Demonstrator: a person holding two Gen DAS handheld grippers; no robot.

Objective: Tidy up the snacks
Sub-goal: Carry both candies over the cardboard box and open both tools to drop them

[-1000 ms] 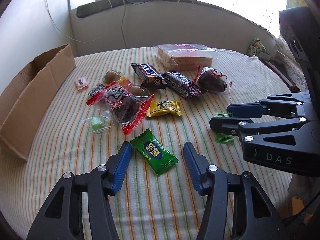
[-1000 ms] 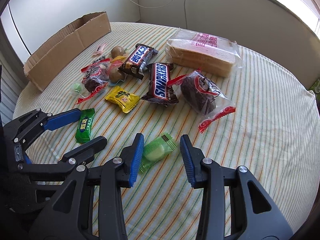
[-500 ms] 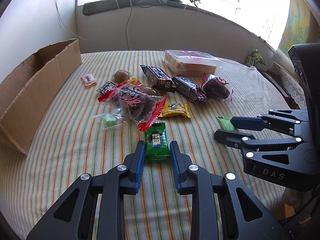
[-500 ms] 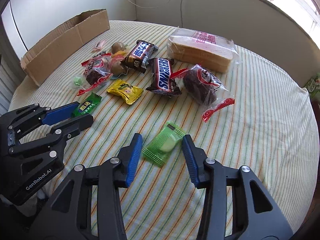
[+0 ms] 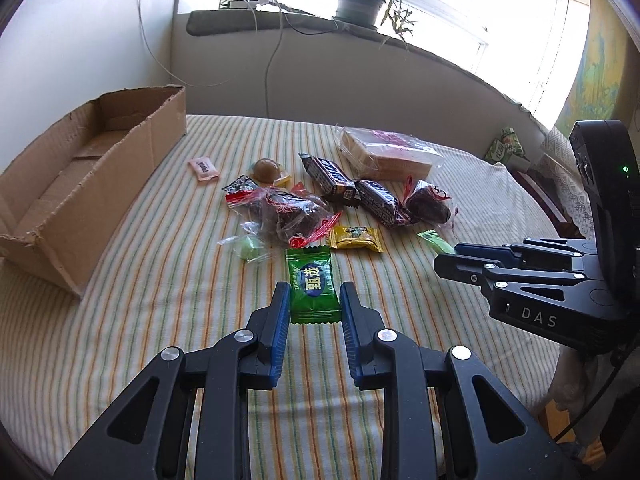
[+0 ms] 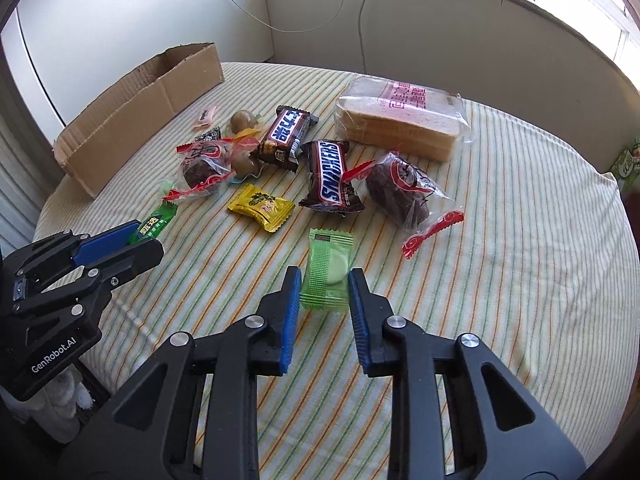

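My left gripper (image 5: 311,300) is shut on a dark green candy packet (image 5: 311,282) and holds it above the striped tablecloth (image 5: 160,280); the packet also shows in the right wrist view (image 6: 157,227). My right gripper (image 6: 324,286) is shut on a pale green wafer packet (image 6: 328,268), which shows in the left wrist view (image 5: 436,242). Loose snacks lie mid-table: a yellow candy (image 6: 262,207), two Snickers bars (image 6: 330,174), red-trimmed cakes (image 6: 400,192) and a bread pack (image 6: 400,118).
An open cardboard box (image 5: 80,176) lies along the table's left side, also in the right wrist view (image 6: 140,100). A small pink packet (image 5: 203,168) and a clear-wrapped green candy (image 5: 248,247) lie near it. A windowsill with a potted plant (image 5: 360,4) is behind.
Both grippers closed on their packets: the left on the dark green candy, the right on the pale green wafer. Both packets have been lifted off the cloth and both cameras have risen.
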